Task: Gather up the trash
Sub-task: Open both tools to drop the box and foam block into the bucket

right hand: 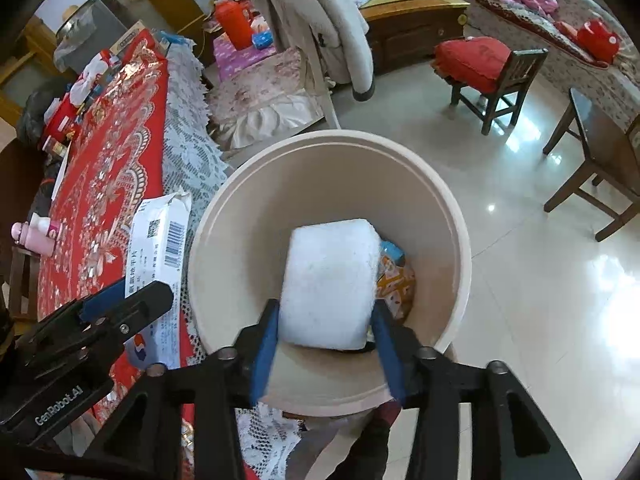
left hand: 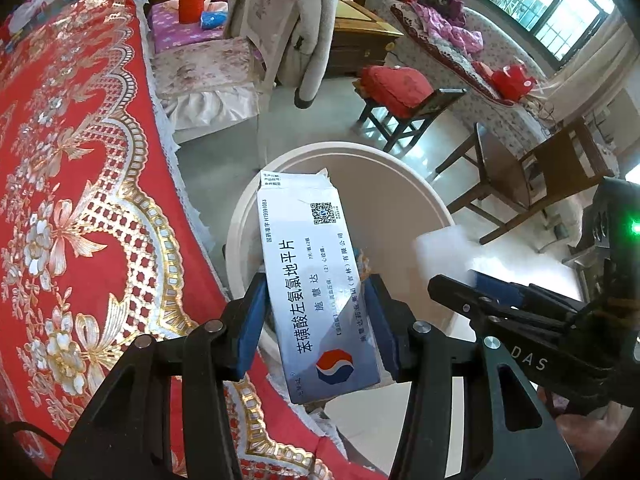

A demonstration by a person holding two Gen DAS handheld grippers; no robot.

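My left gripper (left hand: 318, 312) is shut on a white medicine box (left hand: 316, 280) with blue Chinese print, held at the table edge over the near rim of the cream bin (left hand: 432, 192). The box also shows in the right wrist view (right hand: 160, 248), with the left gripper (right hand: 120, 304) beside the bin. My right gripper (right hand: 324, 320) is shut on a white foam block (right hand: 330, 284) held inside the cream bin (right hand: 224, 208). The foam block also shows in the left wrist view (left hand: 448, 256). A colourful wrapper (right hand: 396, 280) lies at the bin's bottom.
A table with a red and gold cloth (left hand: 72, 200) and lace trim (right hand: 188, 140) stands left of the bin. A pink bottle (right hand: 36, 232) and small items (right hand: 76, 96) sit on it. Wooden chairs (right hand: 492, 76), a stool (right hand: 592, 152) and a shiny tiled floor (right hand: 540, 280) lie to the right.
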